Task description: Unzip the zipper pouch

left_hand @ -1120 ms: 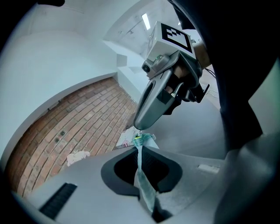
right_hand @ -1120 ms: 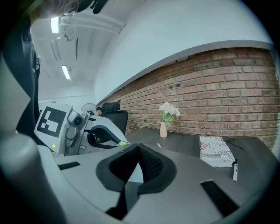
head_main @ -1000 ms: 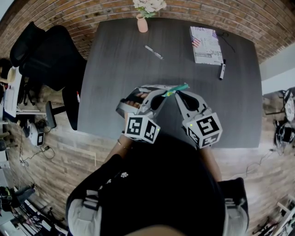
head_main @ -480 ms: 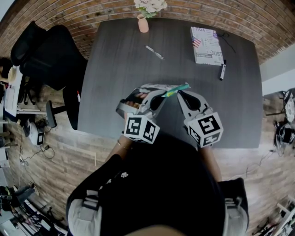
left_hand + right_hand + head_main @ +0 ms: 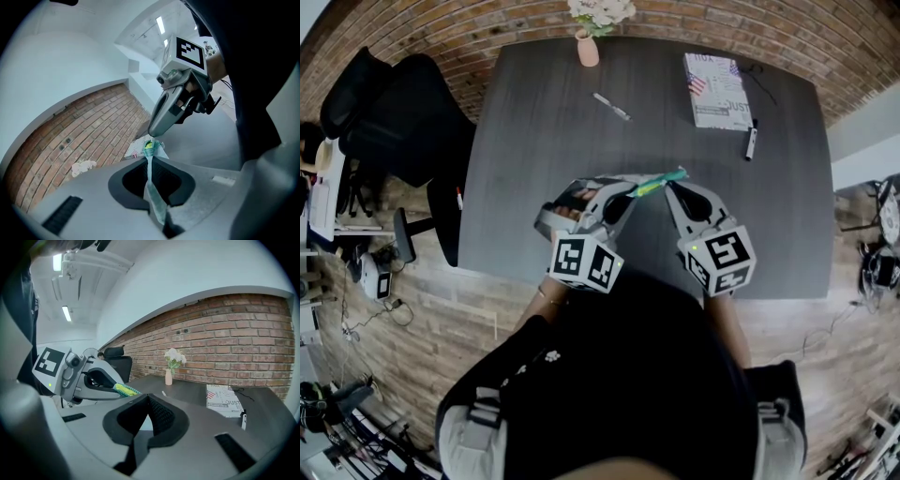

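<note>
The zipper pouch [image 5: 657, 183] is teal with a yellow-green bit at one end. It's off the table [image 5: 534, 159], strung in the air between your two tools over the near-middle of the tabletop.

Your left gripper [image 5: 630, 194] is clamped on one end of it. In the left gripper view the jaws are together, with the thin teal fabric [image 5: 150, 176] running up out from between them. Your right gripper [image 5: 671, 186] is clenched on the other end. Seen from the left gripper view, the right gripper [image 5: 152, 137] pinches the pouch right at the yellow-green spot. In the right gripper view its own jaws are together with a pale sliver between the pads. You can't tell there whether that's the zipper pull or plain fabric.

The pouch shows edge-on, so whether the zipper is open or closed can't be told. The two tool tips sit near each other, and the marker cubes splay apart toward your body.

The rest sits on the far side of the table, well apart from the pouch:
- A pink vase [image 5: 588, 49] stands upright at the far edge, with white flowers [image 5: 600, 11] in it.
- A pen [image 5: 612, 106] lies flat just nearer than the vase.
- A book [image 5: 718, 91] lies flat at the far right.
- A black marker [image 5: 750, 143] lies just beside the book's near right corner.

A black office chair [image 5: 398, 112] stands left of the table. A brick wall [image 5: 750, 23] runs behind it.
</note>
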